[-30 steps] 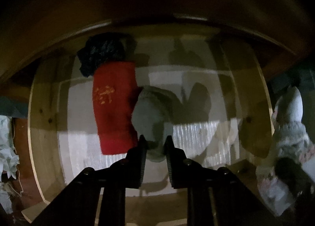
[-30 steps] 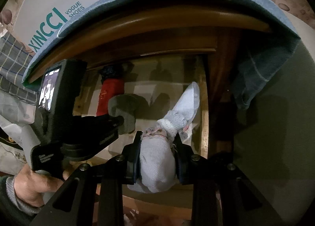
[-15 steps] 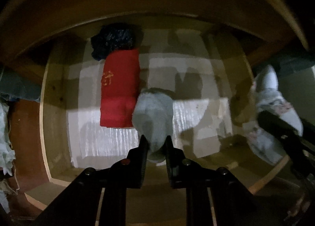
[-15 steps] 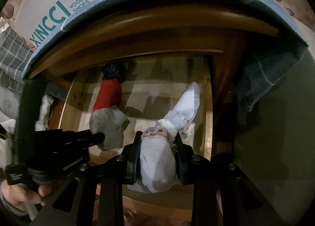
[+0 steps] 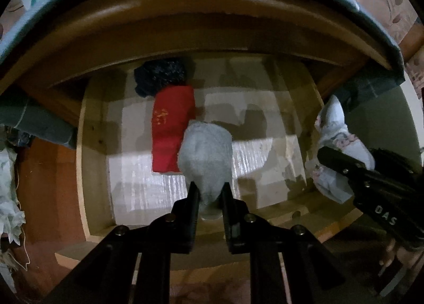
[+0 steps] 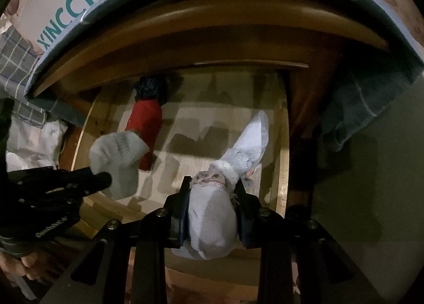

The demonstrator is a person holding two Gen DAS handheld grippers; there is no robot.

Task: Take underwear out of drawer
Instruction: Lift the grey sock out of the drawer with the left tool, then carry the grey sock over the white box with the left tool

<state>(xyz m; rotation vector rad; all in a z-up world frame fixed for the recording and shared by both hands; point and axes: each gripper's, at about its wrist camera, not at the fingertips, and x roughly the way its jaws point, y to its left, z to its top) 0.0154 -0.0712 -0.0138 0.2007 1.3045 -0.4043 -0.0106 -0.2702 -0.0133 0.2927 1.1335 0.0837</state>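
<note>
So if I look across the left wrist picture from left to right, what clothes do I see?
Red folded garment → grey garment held in the left tool → white flowery garment held in the right tool.

Left gripper (image 5: 208,192): I see both fingers clamped close together, something pinched between the tips, pointing toward 12 o'clock. In the right wrist view it enters from 9 o'clock, a bare hand (image 6: 20,267) wrapped on its handle at 8 o'clock. Right gripper (image 6: 213,190): fingers clamped, a bundle filling the gap. From the left wrist view I see it at 3 o'clock, angled toward 10 o'clock.
</note>
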